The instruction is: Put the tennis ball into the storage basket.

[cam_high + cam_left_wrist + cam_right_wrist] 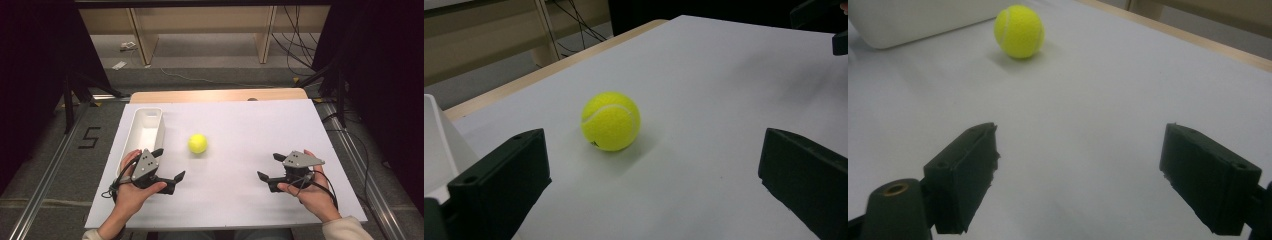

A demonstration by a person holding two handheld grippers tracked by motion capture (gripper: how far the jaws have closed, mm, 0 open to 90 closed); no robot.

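A yellow tennis ball (198, 143) rests on the white table top (240, 125), just right of a white oblong bin (145, 131). My left gripper (170, 163) sits at the near left, open and empty, a short way before the ball. In the left gripper view the ball (611, 121) lies ahead between the spread jaws of the left gripper (653, 155), apart from both. My right gripper (268, 166) is at the near right, open and empty, pointing left. In the right gripper view the ball (1019, 31) is far ahead of the right gripper (1080, 145).
The bin (439, 145) stands close beside the left gripper's left jaw; the bin's wall (913, 17) also lies behind the ball. It looks empty from above. A wooden table edge (215, 95) runs along the back. Black stands and cables flank the table.
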